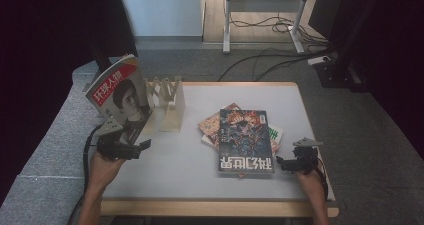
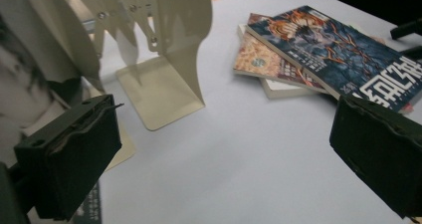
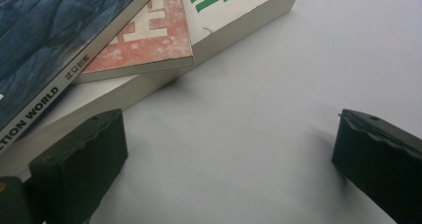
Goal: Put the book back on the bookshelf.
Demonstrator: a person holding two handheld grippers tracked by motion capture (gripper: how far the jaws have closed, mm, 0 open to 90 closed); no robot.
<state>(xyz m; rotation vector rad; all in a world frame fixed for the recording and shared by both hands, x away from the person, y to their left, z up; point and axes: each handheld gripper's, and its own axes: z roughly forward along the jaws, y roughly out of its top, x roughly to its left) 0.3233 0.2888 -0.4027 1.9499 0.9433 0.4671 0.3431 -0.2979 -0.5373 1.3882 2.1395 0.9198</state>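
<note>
1. Here, the red-and-white magazine (image 1: 120, 97) with a portrait cover is leaning tilted against the cream bookend rack (image 1: 167, 105) at the table's (image 1: 200, 170) left.
2. Both the left gripper (image 1: 131, 149) and the right gripper (image 1: 286, 164) are resting with jaws apart, gripping nothing.

One upright magazine (image 1: 120, 99), one cream expanding bookend rack (image 1: 167, 102), three stacked books (image 1: 243, 137), two grippers (image 1: 137, 148).

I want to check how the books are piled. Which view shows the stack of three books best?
The high view: the stack of three books lies whole, blue-covered magazine on top. The left gripper view shows it slantwise at the top right; the right gripper view shows its edges close up.
</note>
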